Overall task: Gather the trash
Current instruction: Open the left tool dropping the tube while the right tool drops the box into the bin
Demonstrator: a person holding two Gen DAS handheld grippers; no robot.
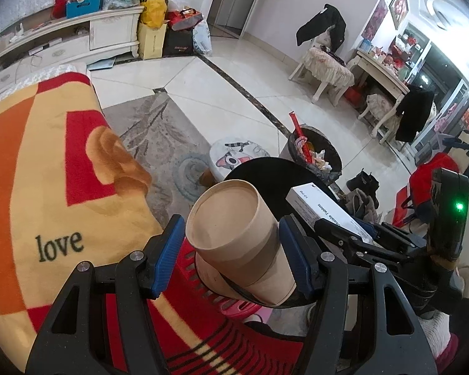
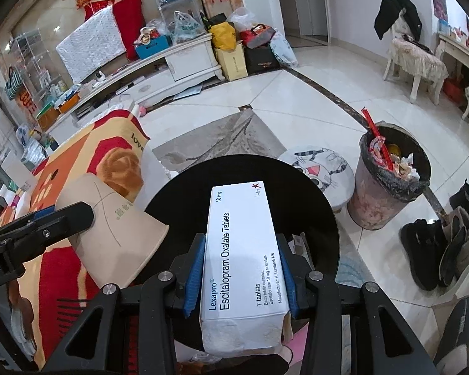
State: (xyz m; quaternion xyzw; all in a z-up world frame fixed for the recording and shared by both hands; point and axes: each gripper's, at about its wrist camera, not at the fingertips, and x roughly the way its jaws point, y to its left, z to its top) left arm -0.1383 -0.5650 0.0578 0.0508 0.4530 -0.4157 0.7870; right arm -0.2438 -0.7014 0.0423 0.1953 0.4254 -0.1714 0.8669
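Note:
A brown paper cup [image 1: 237, 237] lies on its side between the fingers of my left gripper [image 1: 231, 256], open end away from me; the right pad touches it, a gap shows at the left pad. The cup [image 2: 115, 228] and the left gripper [image 2: 31, 231] also show in the right wrist view. My right gripper [image 2: 240, 275] is shut on a white Lexapro tablet box [image 2: 244, 259], held over a round black table [image 2: 315, 206]. The box also shows in the left wrist view [image 1: 325, 215]. A trash bin [image 2: 387, 175] with a black liner, holding trash, stands on the floor to the right, also in the left wrist view [image 1: 315, 156].
A patterned blanket [image 1: 47, 172] covers the surface at left. A cat-print stool [image 2: 322, 168] stands between the black table and the bin. Boots and slippers [image 2: 444, 237] lie at right. A TV cabinet [image 2: 159, 65], bags and chairs [image 2: 416, 59] line the far walls.

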